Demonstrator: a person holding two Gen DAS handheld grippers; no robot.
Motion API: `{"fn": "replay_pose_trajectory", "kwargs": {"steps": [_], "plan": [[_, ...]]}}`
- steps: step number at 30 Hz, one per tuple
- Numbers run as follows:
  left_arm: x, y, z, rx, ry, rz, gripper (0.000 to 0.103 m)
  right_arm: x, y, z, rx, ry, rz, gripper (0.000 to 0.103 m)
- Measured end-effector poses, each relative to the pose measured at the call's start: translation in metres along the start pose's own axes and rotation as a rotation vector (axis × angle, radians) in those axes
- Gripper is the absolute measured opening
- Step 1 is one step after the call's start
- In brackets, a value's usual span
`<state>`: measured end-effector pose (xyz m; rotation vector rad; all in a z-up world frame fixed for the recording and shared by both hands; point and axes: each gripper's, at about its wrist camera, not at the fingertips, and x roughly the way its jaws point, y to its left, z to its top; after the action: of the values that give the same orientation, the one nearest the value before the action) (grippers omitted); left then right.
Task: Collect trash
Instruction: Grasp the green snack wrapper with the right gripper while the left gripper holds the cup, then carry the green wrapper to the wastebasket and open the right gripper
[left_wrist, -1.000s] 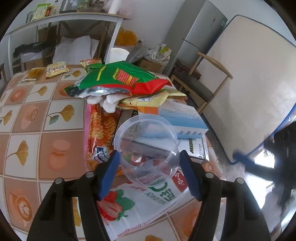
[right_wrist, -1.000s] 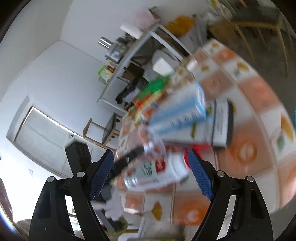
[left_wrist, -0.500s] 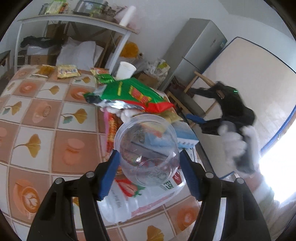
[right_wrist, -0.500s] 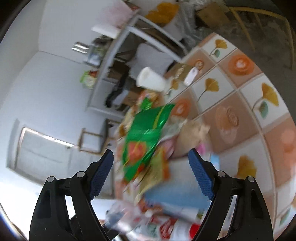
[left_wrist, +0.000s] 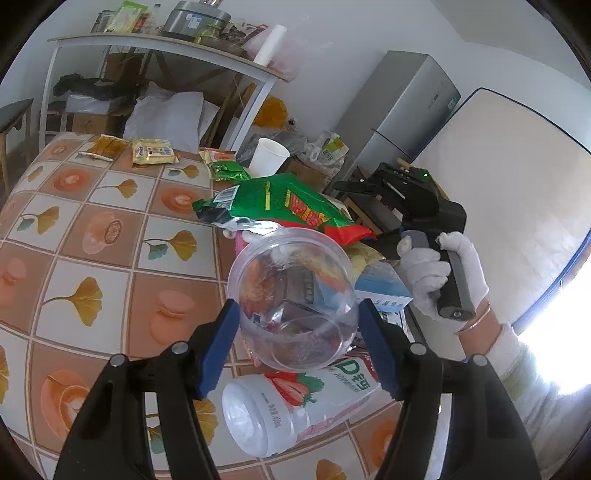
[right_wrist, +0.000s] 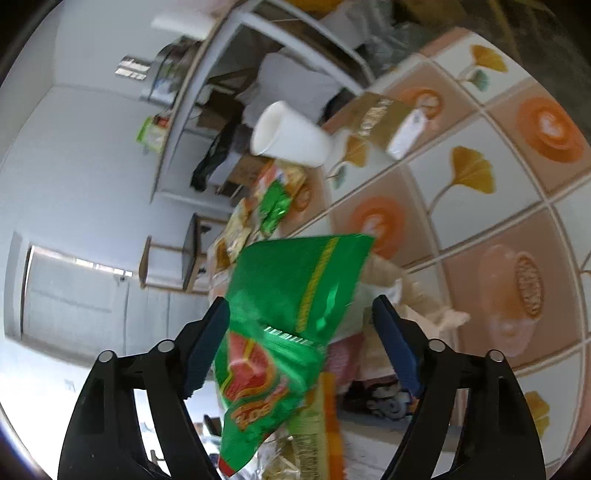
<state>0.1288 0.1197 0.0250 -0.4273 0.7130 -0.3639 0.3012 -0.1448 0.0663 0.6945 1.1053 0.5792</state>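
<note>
My left claw (left_wrist: 297, 328) squeezes the clear tub (left_wrist: 293, 299); my right claw (right_wrist: 301, 347) gapes wide. Squeezing harder could pop it out over the table (left_wrist: 110, 236) edge.

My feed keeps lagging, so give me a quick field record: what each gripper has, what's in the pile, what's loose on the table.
left gripper: shut on clear cup
right gripper: open, around green bag, not closed on it
pile: green bag, blue box, strawberry bottle
loose on table: white cup, yellow packets
</note>
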Motion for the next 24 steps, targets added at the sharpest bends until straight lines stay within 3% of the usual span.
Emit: {"fn": "replay_pose_trajectory", "kwargs": {"steps": [4,8,10,12,15,24], "plan": [[0.0,0.001,-0.002,-0.008,0.004,-0.005,0.064,0.006,0.008,-0.004,-0.045,0.018,-0.026,0.056],[0.0,0.002,-0.002,-0.011,0.001,-0.007,0.064,0.006,0.012,-0.007,-0.071,0.016,-0.058,0.033],[-0.002,0.003,-0.001,-0.013,-0.005,-0.007,0.064,0.004,0.015,-0.008,-0.084,0.003,-0.045,0.028],[-0.003,0.006,0.0,-0.018,-0.012,-0.002,0.064,0.0,0.019,-0.008,-0.096,-0.006,-0.015,0.016],[-0.005,0.01,0.0,-0.027,-0.016,0.004,0.064,-0.007,0.027,-0.007,-0.109,-0.025,0.045,0.009],[-0.014,0.014,-0.002,-0.046,-0.036,0.019,0.064,-0.031,0.058,-0.014,-0.156,-0.085,0.23,0.005]]}}
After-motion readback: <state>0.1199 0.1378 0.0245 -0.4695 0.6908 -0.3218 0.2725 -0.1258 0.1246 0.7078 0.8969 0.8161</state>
